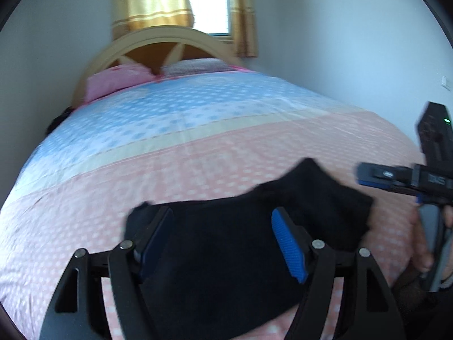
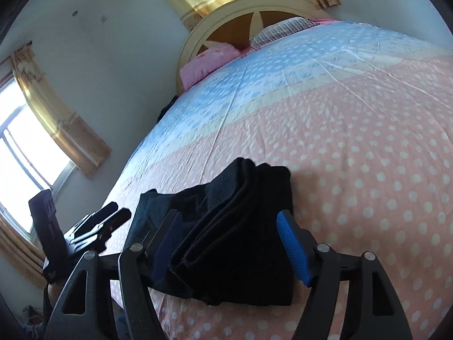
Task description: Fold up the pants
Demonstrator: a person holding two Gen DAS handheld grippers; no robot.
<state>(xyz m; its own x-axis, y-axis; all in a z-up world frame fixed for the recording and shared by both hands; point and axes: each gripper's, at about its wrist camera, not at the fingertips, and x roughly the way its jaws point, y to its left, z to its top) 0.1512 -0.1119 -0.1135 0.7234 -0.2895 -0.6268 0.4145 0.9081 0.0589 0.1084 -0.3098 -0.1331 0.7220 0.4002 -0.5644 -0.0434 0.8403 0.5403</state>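
Pants (image 2: 237,226) on bed (image 2: 354,147), pillows (image 2: 209,62) far behind.

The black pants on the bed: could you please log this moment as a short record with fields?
item: black pants, bunched in layered folds
surface: bed sheet, on its pink dotted part
left gripper: open, pants between its fingers
right gripper: open, over the folds
head of bed: pink pillow, wooden headboard

Open polka-dot bedspread (image 2: 368,130) fills the centre and right of the right wrist view, unobstructed up to the pillows (image 2: 209,62) and headboard (image 2: 254,8) at top. The folded black pants (image 2: 240,226) occupy lower centre; the left gripper (image 2: 113,219) crowds lower left.
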